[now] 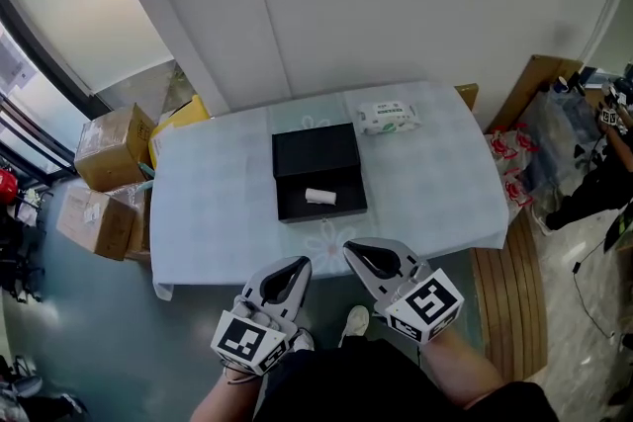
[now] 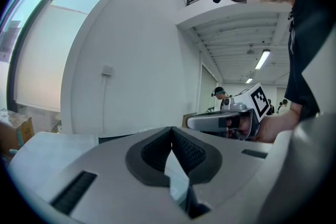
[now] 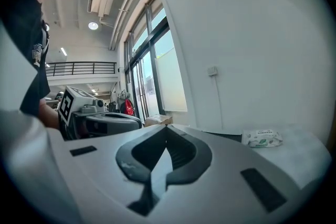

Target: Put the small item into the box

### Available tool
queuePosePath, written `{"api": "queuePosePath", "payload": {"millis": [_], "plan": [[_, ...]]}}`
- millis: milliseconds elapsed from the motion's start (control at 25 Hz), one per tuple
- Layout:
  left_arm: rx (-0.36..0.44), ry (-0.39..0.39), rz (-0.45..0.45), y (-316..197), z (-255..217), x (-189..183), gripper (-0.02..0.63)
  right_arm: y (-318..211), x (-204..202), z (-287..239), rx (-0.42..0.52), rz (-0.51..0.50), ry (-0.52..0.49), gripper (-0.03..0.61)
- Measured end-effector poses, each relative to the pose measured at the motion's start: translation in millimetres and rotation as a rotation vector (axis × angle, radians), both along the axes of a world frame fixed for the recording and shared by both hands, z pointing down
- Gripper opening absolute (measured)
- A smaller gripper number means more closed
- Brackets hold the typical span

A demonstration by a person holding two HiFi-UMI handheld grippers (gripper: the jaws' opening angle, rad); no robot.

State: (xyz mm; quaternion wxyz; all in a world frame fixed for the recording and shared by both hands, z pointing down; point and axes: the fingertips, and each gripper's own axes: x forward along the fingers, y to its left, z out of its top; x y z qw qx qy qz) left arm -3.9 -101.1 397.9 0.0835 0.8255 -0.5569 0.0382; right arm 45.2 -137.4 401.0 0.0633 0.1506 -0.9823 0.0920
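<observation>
Pale-clothed table [image 1: 218,203]: small white cylindrical item [image 1: 319,196] lies inside open black rectangular box [image 1: 348,200], centre. Probably light, stiff; pinch mid-length. Left gripper [image 1: 293,268] and right gripper [image 1: 360,254] clenched, empty, at near edge.

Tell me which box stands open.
The black box on the table: lid flipped back, small white item inside. The cardboard boxes beside the table are shut.

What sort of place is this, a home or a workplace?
Most likely a workshop or lab hall, not a home: cardboard boxes piled on the floor beside the table, tall windows, and another person at the right edge.
</observation>
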Motion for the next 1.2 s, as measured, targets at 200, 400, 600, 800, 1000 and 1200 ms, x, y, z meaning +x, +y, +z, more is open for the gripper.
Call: {"api": "queuePosePath", "payload": {"millis": [200,400,600,800,1000,1200], "plan": [[-0.010,0.008,0.021,14.0,2.0,-14.3,0.008,16.1,-16.6,2.5,-0.013,0.017,0.001,0.009],[-0.002,0.017,0.054,31.0,-0.5,-28.4,0.008,35.6,-30.0,-2.0,-0.005,0.050,0.006,0.009],[0.010,0.031,0.089,46.2,-3.1,-40.9,0.008,54.0,-40.8,-5.6,0.007,0.086,0.017,0.009],[0.015,0.042,0.125,61.3,-2.1,-48.3,0.008,70.9,-46.3,-6.6,0.018,0.124,0.031,0.009],[0.022,0.050,0.151,69.1,-2.8,-52.2,0.008,80.9,-48.9,-5.1,0.022,0.152,0.044,0.009],[0.019,0.055,0.165,76.8,-0.3,-56.1,0.008,87.8,-52.2,-3.5,0.016,0.169,0.042,0.009]]}}
